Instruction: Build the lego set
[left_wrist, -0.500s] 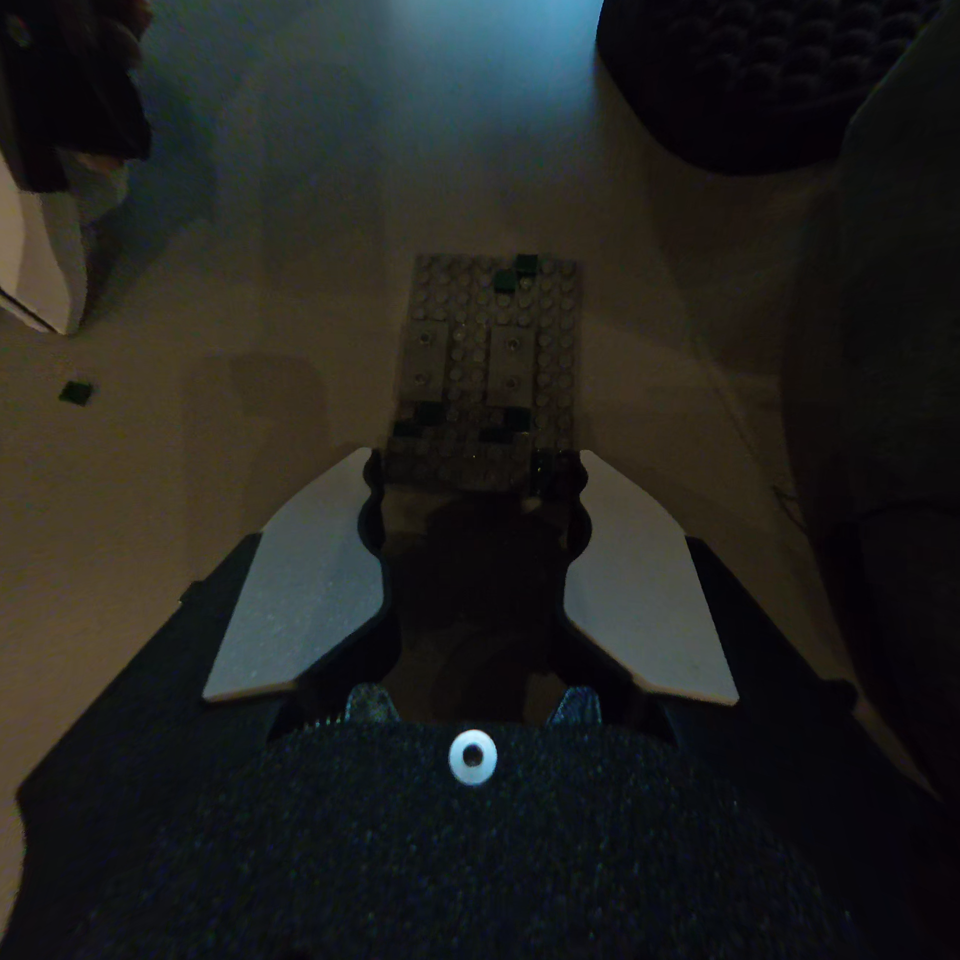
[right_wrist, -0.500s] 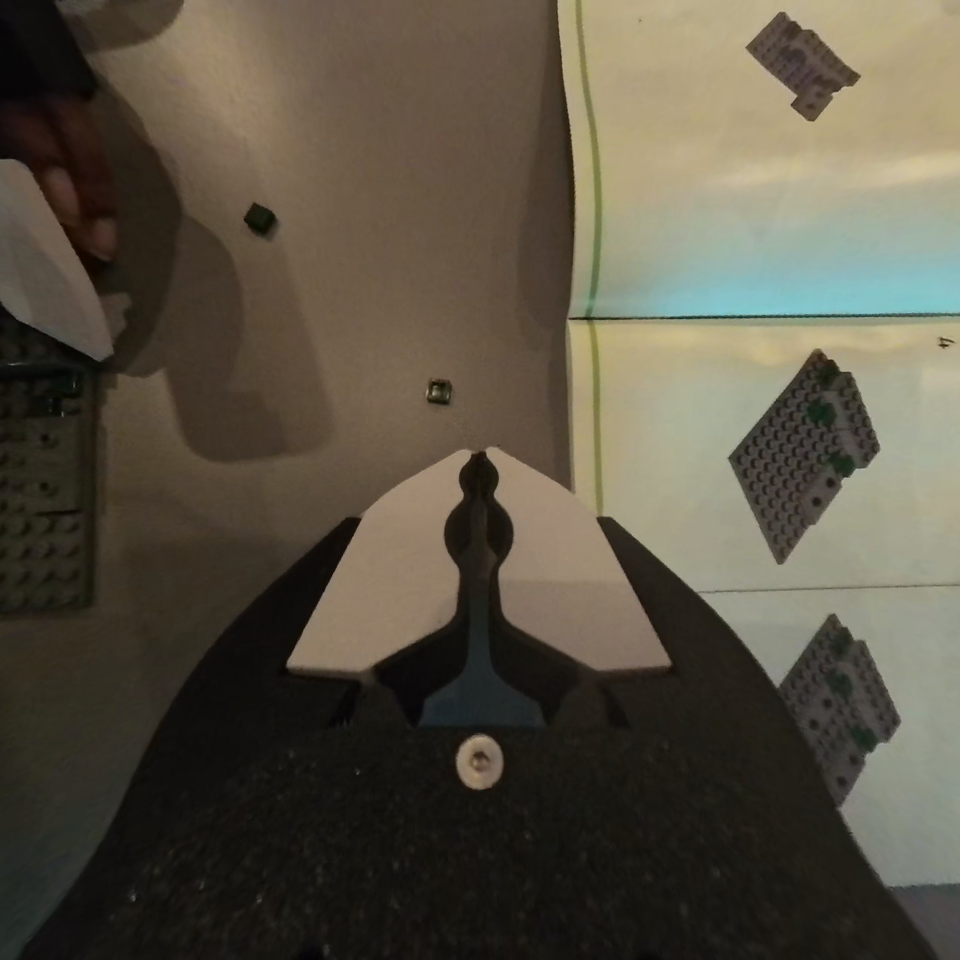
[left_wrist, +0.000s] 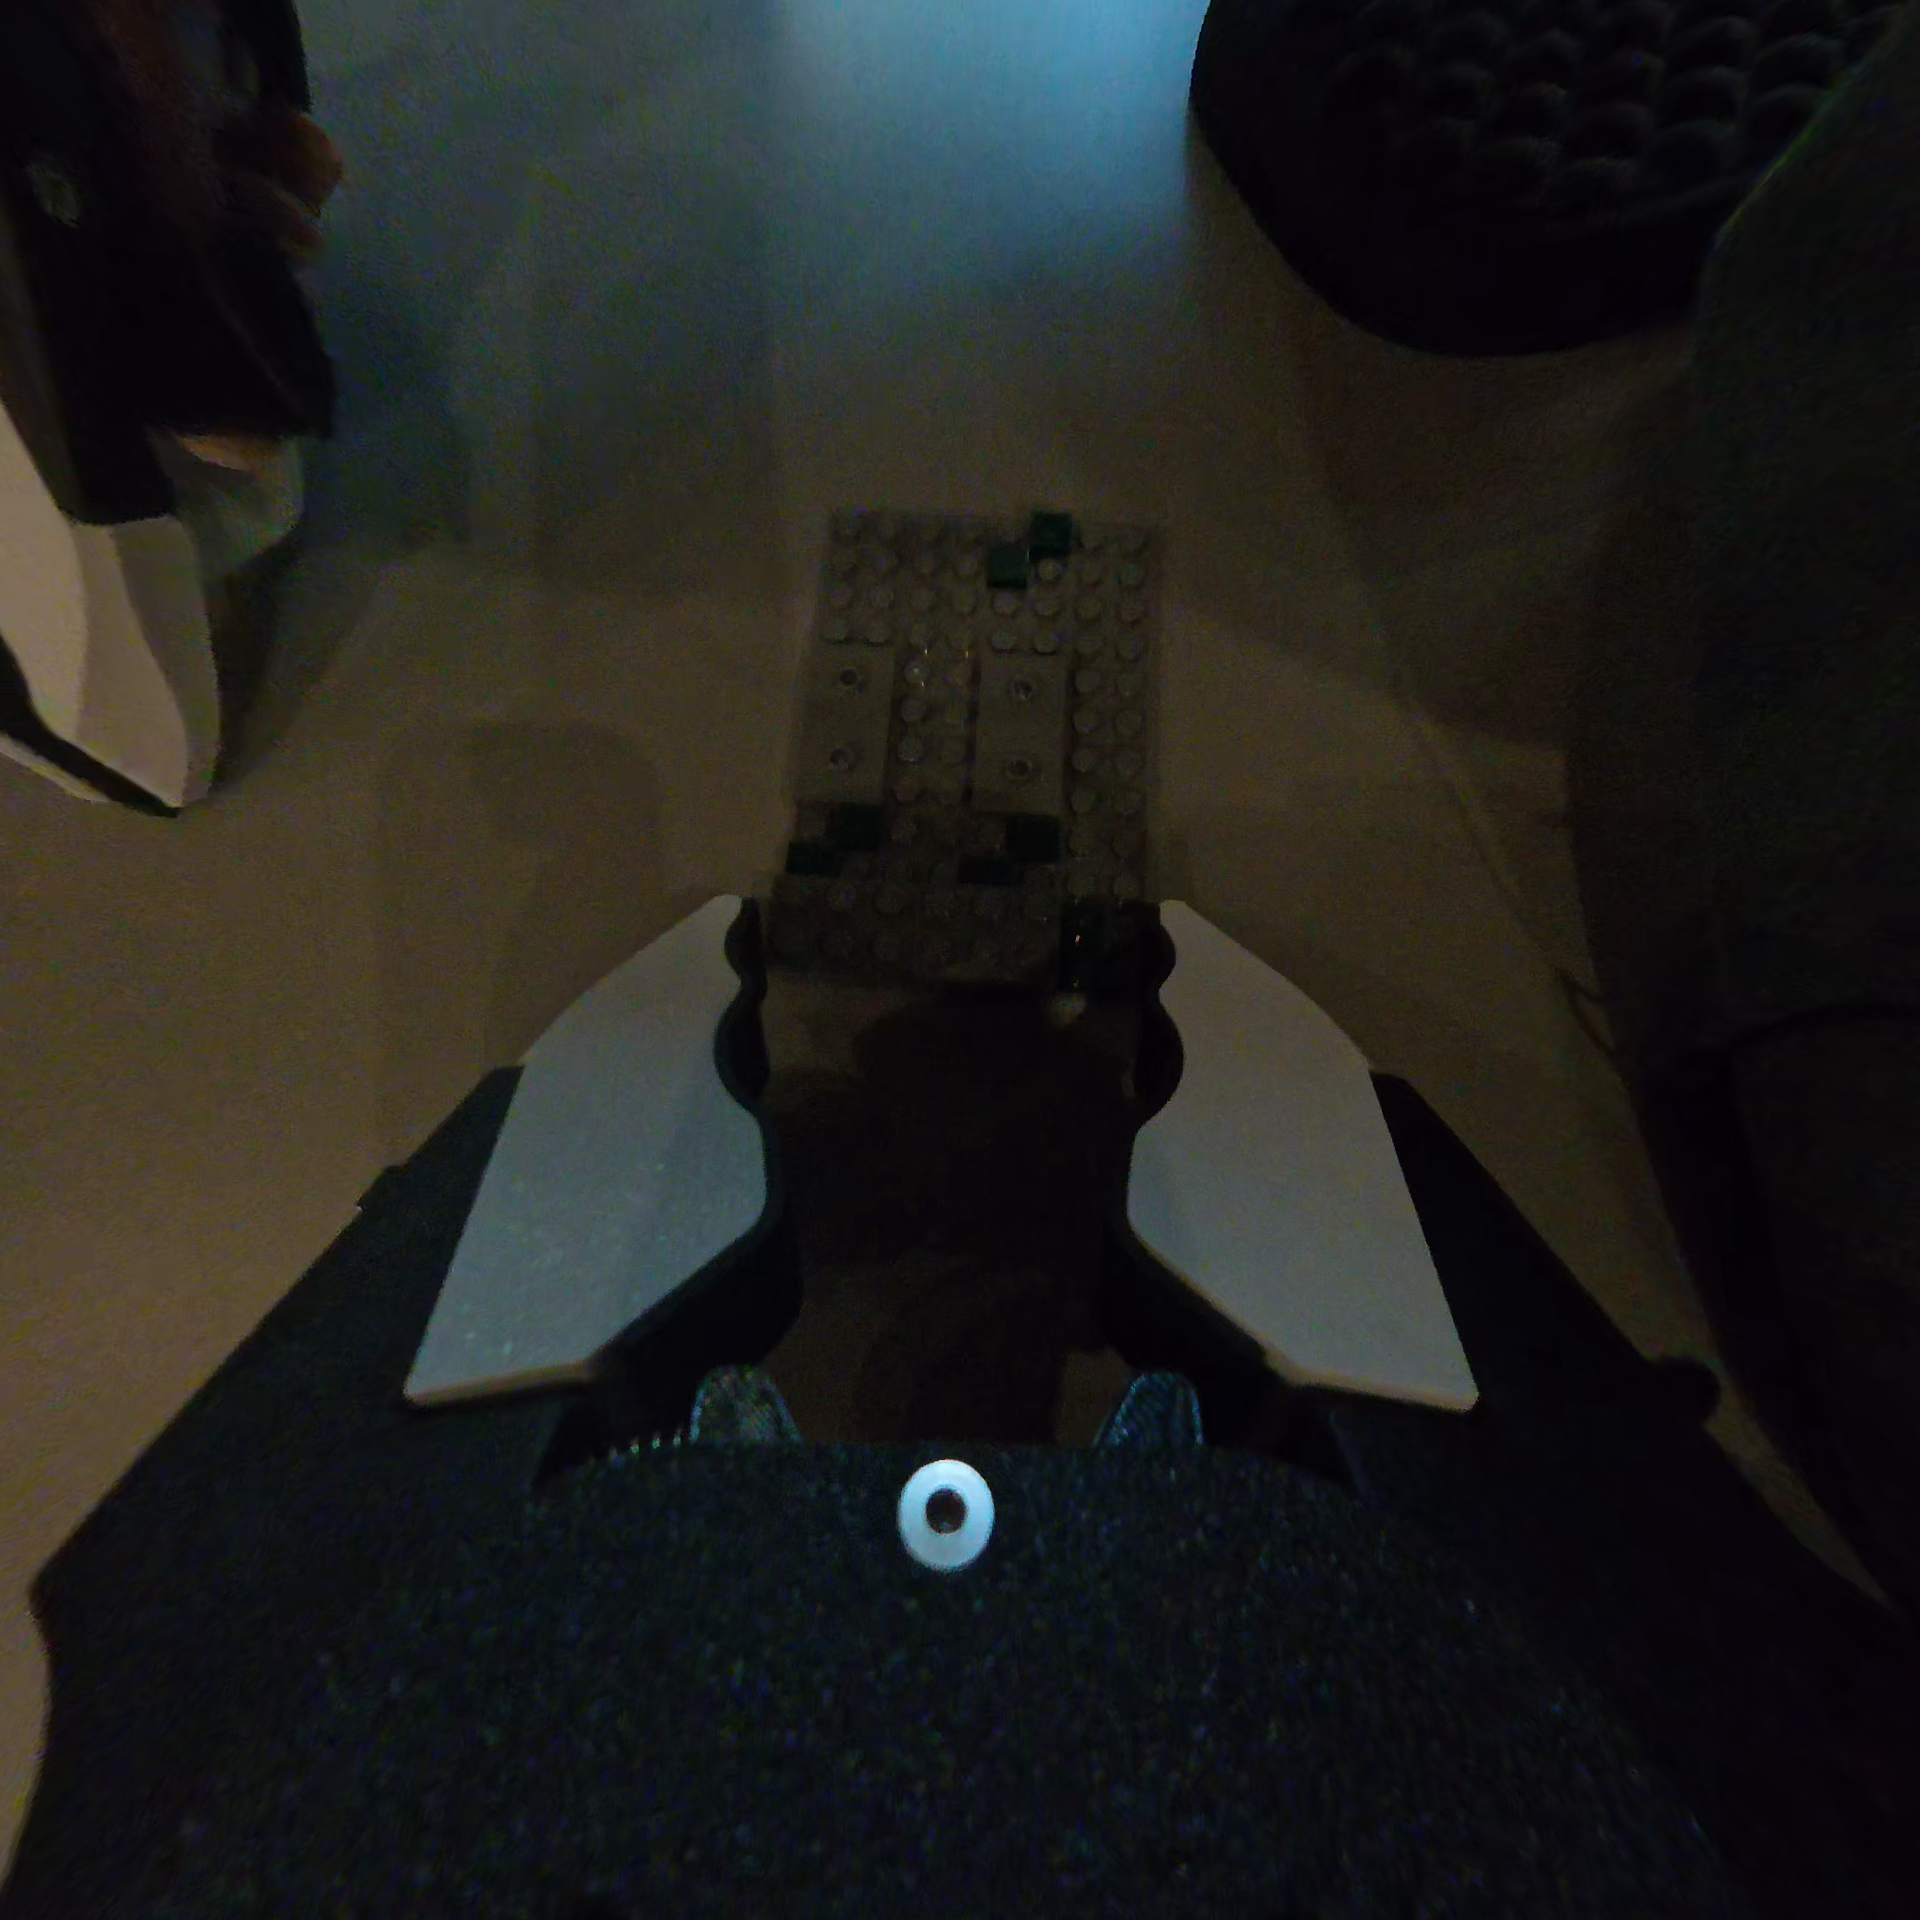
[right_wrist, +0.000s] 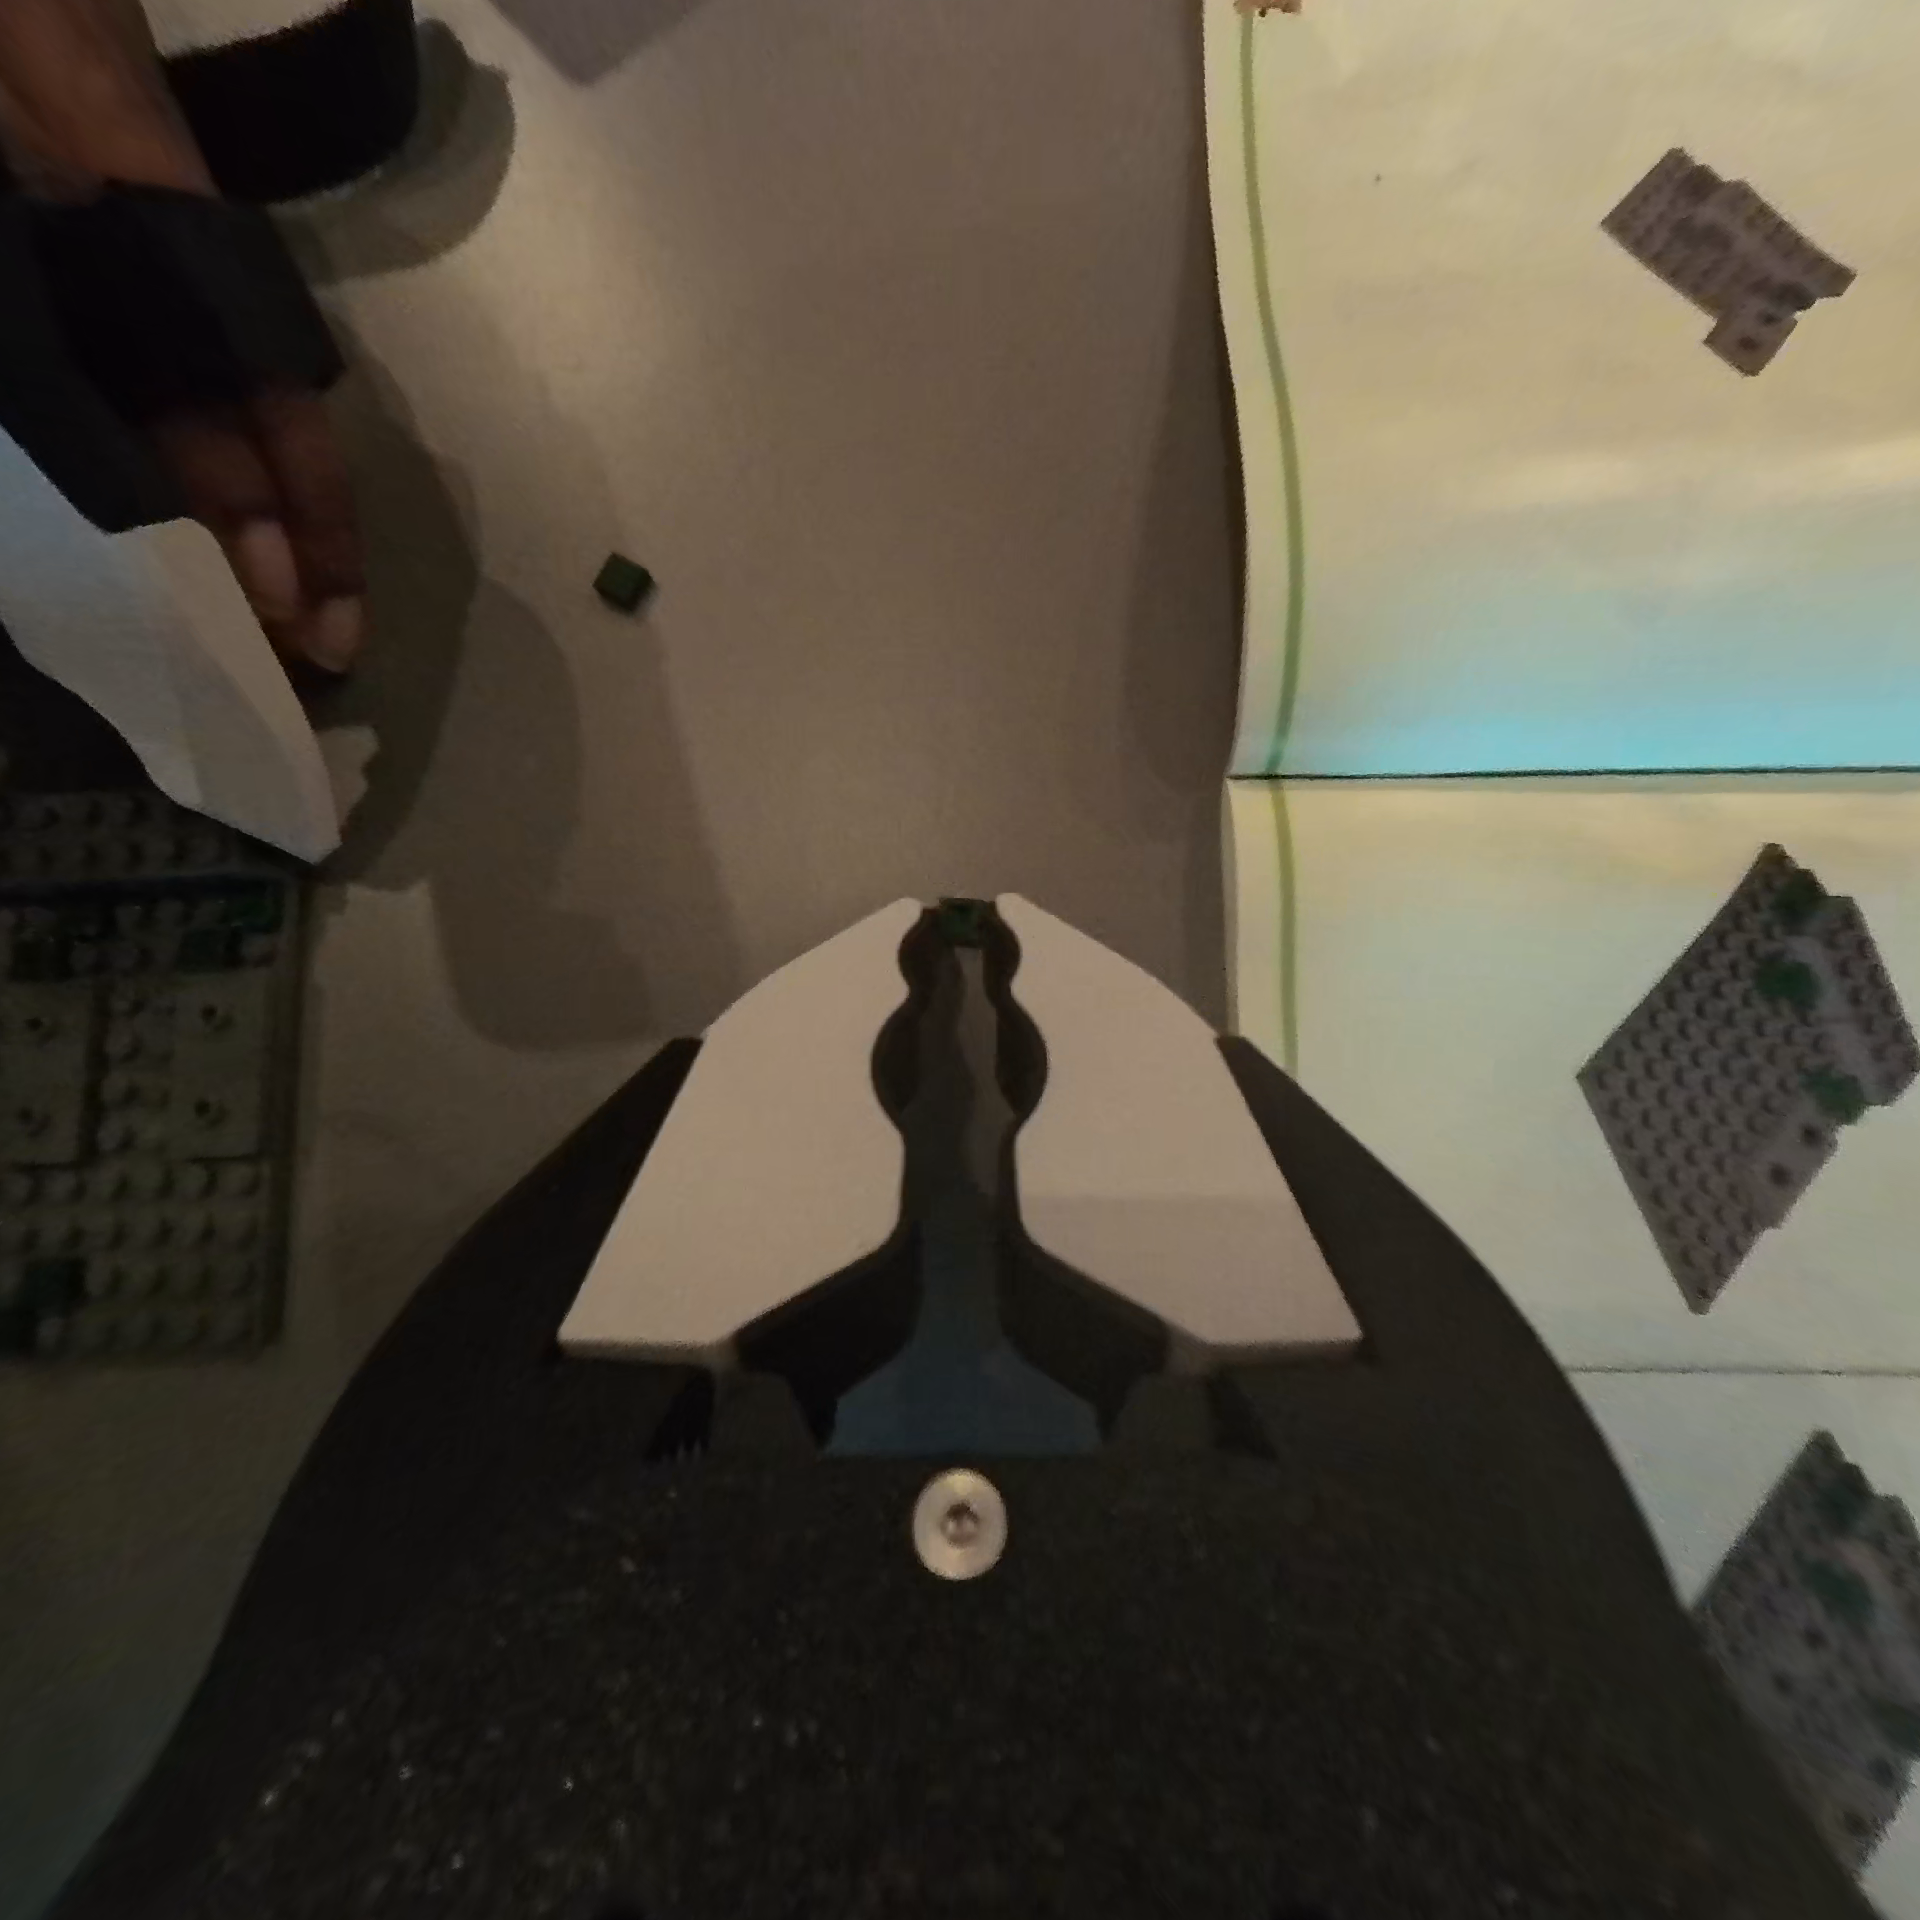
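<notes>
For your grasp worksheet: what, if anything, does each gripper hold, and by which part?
The right gripper pinches a small dark green piece by its opposite sides, at the fingertips. The left gripper is open around the grey baseplate's near end, holding nothing.

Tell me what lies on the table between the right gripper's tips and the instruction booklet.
Nothing: in the right wrist view, bare table separates the right gripper from the booklet.

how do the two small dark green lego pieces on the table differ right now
Place: one small dark green square lego piece sits right at the tips of the right claw, while the other small dark green lego piece lies farther out on the bare grey table.
Contact: the first is between the nearly closed fingertips; the second is touched by nothing.
Both are tiny, dark green and squarish, and off the grey studded baseplate.
</notes>
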